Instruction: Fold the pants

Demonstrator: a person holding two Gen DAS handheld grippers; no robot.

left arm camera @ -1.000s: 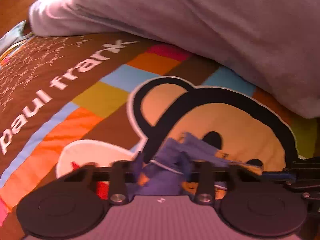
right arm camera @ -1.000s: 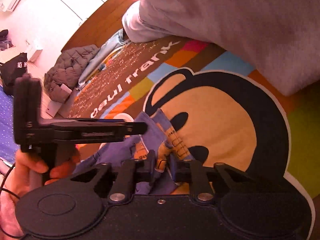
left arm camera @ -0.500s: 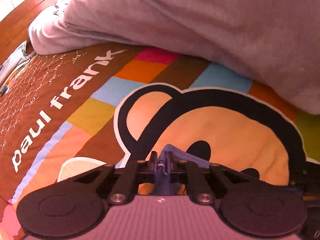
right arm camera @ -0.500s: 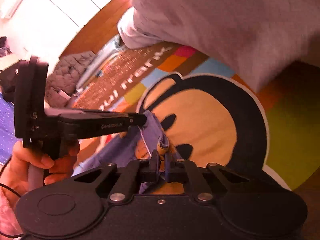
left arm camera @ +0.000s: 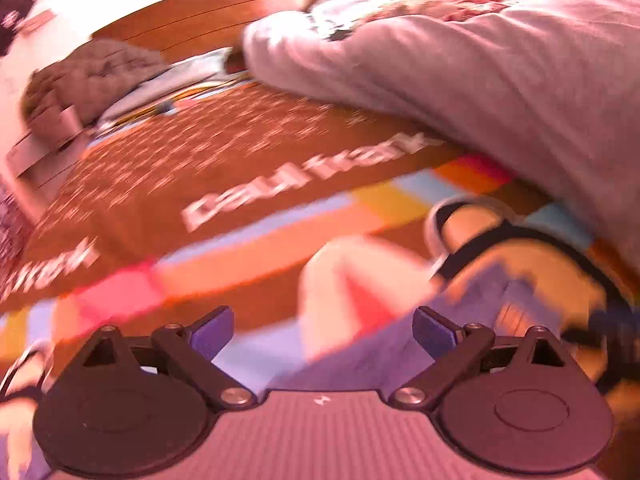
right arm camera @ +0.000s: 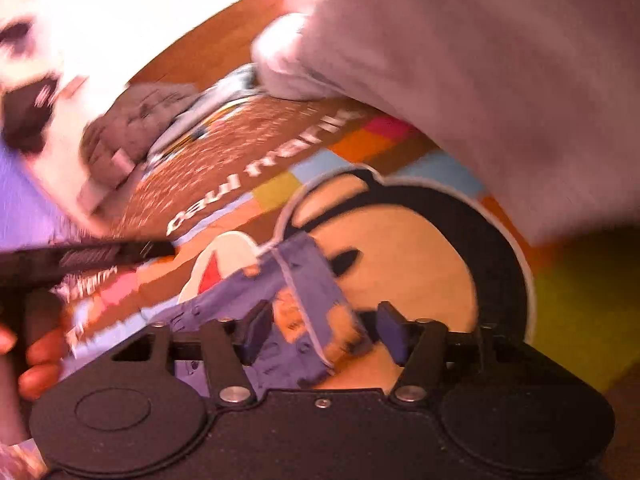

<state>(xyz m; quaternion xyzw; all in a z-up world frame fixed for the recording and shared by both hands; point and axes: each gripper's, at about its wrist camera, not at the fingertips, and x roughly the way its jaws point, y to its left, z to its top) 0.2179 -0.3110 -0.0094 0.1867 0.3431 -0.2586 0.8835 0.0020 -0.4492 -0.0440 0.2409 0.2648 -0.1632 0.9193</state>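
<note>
The small blue pants [right arm camera: 304, 292] with orange print lie on the monkey-face blanket [right arm camera: 420, 248]. My right gripper [right arm camera: 324, 330] is open, its jaws wide on either side of the pants' raised edge, not pinching it. In the left wrist view the pants [left arm camera: 472, 320] show blurred at the lower right. My left gripper [left arm camera: 322, 332] is open and empty, to the left of the pants. The left gripper's body [right arm camera: 88, 258] and the hand holding it show at the left of the right wrist view.
A large grey-lilac duvet [left arm camera: 500, 80] is heaped at the back right of the bed. A quilted grey jacket [right arm camera: 136, 120] and other clothes lie at the far left edge. A wooden floor [left arm camera: 216, 12] lies beyond. Both views are motion-blurred.
Both grippers were shut on the pants half a second ago; both have opened and let go. The left gripper has swung left, away from the pants.
</note>
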